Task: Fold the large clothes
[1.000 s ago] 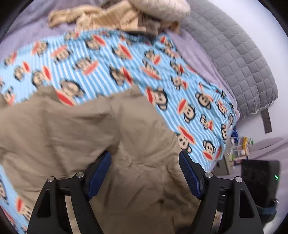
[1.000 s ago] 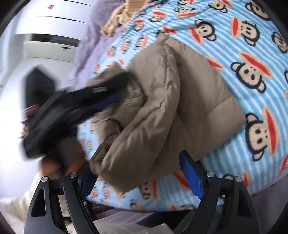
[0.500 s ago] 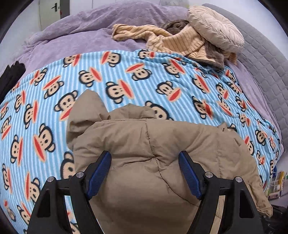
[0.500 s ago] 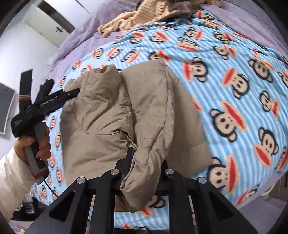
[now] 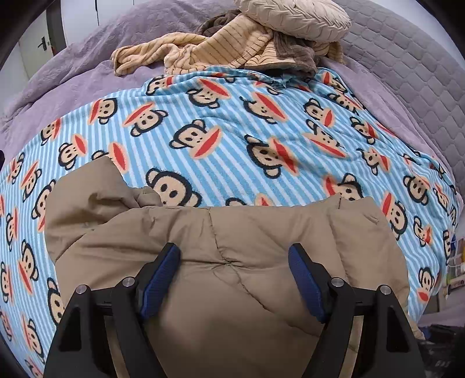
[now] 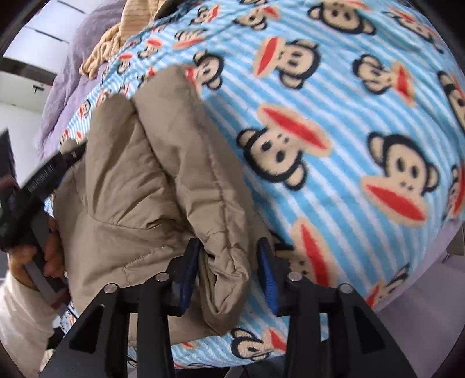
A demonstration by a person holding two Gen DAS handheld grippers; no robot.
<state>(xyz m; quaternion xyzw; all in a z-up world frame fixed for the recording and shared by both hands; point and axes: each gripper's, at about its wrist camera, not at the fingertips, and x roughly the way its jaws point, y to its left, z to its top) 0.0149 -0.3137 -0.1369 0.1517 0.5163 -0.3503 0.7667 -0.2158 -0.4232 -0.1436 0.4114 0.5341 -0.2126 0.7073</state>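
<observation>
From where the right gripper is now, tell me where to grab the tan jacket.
Take the tan jacket by the rolled, padded fold lying between the right gripper fingers. Come in from the bed's near edge: that fold bulges up, thick and loose, while the rest lies flat on the monkey blanket.

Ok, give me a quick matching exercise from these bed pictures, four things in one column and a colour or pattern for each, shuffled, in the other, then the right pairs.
Things:
1. puffy jacket
2. blanket
3. round cushion
4. bedspread

Colours:
A. purple
B. blue and white stripes with monkey faces
C. tan
D. cream

Pairs: 1-C, 2-B, 3-D, 4-A
</observation>
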